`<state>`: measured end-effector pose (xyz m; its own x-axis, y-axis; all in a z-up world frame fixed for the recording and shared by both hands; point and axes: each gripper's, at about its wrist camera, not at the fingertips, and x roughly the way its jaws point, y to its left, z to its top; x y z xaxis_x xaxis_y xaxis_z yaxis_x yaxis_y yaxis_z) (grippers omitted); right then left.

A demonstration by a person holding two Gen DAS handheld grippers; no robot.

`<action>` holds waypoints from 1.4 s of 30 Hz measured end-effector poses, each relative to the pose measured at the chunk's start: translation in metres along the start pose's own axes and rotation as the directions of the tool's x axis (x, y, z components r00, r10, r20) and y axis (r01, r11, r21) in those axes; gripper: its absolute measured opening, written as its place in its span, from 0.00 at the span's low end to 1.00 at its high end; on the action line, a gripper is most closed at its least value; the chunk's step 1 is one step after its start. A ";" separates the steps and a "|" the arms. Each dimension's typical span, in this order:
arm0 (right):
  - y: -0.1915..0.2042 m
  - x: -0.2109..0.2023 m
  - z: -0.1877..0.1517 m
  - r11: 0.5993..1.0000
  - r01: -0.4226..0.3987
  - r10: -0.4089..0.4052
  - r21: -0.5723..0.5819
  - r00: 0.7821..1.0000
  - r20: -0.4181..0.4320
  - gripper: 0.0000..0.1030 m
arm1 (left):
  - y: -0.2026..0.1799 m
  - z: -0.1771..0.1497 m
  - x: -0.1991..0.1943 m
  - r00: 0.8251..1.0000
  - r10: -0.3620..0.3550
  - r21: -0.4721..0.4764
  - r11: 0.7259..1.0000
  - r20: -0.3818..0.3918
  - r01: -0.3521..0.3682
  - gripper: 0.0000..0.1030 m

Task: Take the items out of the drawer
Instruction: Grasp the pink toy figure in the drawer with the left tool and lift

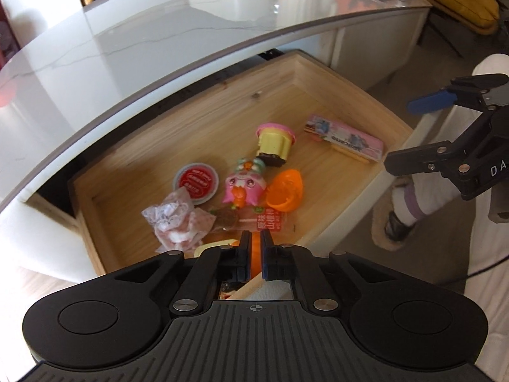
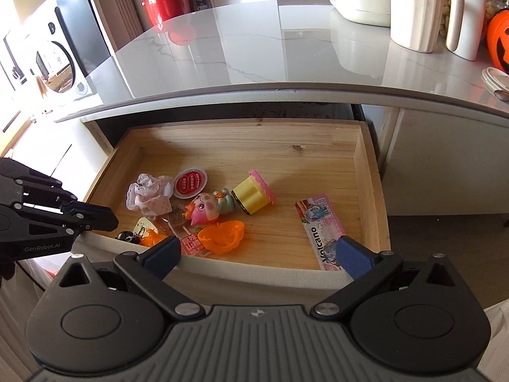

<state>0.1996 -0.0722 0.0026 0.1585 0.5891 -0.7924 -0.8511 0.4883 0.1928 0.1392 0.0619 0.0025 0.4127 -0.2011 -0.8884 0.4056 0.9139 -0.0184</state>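
Starting at the left claw (image 1: 256, 254), its blue pads are seen drawn almost together, with only a narrow slit left between them. A sliver of orange is seen through that slit; whether it is pinched or merely lies behind cannot be told. In the right wrist view this claw is found at the near left corner of the drawer (image 2: 370, 175), tips closed and pointed over the front rim.

The right claw (image 2: 257, 256) is held wide, with nothing between its pads. It is positioned over the drawer's front edge, one pad above a red-printed snack packet (image 2: 192, 243) and the other above the near end of a pink packet (image 2: 319, 222).

The wooden drawer is pulled out from under a grey marbled counter (image 2: 254, 47), and the items are still inside it. Near the front left corner a small orange item (image 2: 152, 240) is noted beside a black key ring (image 2: 125, 235). A crumpled wrapper (image 2: 148, 195) and a round tub with a red lid (image 2: 190, 184) are found behind them. A pink toy figure (image 2: 203, 210) is laid at the middle, touching an orange plastic shell (image 2: 222, 234). A yellow cup with a pink rim (image 2: 253, 195) is tipped on its side just beyond. The pink packet is set apart on the right.

On the counter a white jug (image 2: 420, 9) and an orange pumpkin bucket (image 2: 499, 44) are recorded. A person's slippered foot (image 1: 394, 226) is seen on the floor beside the drawer.
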 end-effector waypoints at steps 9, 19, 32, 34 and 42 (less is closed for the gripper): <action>0.005 0.004 -0.006 0.975 -0.059 0.049 -0.213 0.998 -0.051 1.00 | 0.028 0.000 0.011 0.985 -0.164 -0.303 0.942 -0.048 0.142 0.03; -0.009 -0.004 0.006 0.973 -0.164 0.159 -0.164 0.986 -0.042 1.00 | 0.011 0.034 0.029 0.935 -0.353 -0.336 0.884 -0.026 0.324 0.07; -0.094 0.006 0.072 1.000 -0.001 0.001 -0.023 1.000 0.009 1.00 | -0.028 0.075 0.061 0.999 0.040 0.331 0.943 -0.007 -0.036 0.24; -0.096 0.008 0.071 1.000 0.005 -0.005 -0.024 1.000 0.001 1.00 | -0.027 0.074 0.079 0.997 0.068 0.368 0.928 -0.030 -0.053 0.24; -0.095 0.020 0.068 0.999 -0.002 0.000 -0.047 0.999 -0.049 1.00 | -0.007 0.073 0.126 0.989 0.012 0.310 0.950 -0.147 0.035 0.35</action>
<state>0.3177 -0.0634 0.0076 0.1338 0.5568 -0.8198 -0.8739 0.4563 0.1673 0.2478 0.0041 -0.0763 0.2931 -0.1362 -0.9463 0.6525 0.7519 0.0939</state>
